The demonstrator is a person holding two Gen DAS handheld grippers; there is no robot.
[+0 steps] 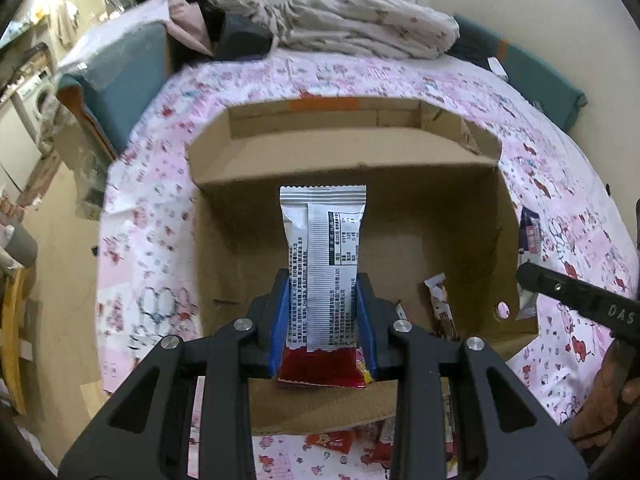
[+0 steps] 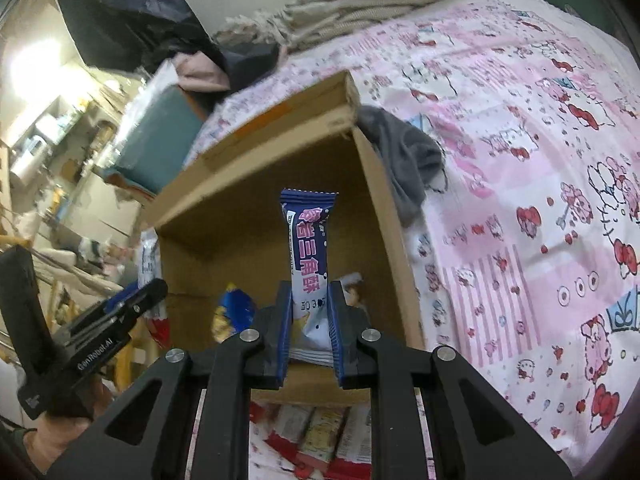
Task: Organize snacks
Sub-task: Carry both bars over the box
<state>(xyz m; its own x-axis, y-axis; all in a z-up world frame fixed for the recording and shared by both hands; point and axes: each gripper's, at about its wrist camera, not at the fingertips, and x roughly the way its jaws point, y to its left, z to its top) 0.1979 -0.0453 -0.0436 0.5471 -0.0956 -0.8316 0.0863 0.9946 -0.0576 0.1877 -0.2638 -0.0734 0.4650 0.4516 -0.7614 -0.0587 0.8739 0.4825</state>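
Both grippers (image 1: 323,308) (image 2: 309,312) tilt packets (image 1: 324,248) (image 2: 310,240) over box (image 1: 400,152).

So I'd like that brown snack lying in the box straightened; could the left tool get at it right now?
Probably not: the left tool is shut on the silver snack packet. The open cardboard box leaves the way down to the brown snack clear, but the packet must go first.

Pink cartoon-print bed (image 1: 560,184) with open cardboard box (image 1: 248,208), loose snack packets (image 2: 316,440), bundled blanket (image 1: 360,20), grey cloth (image 2: 404,160)
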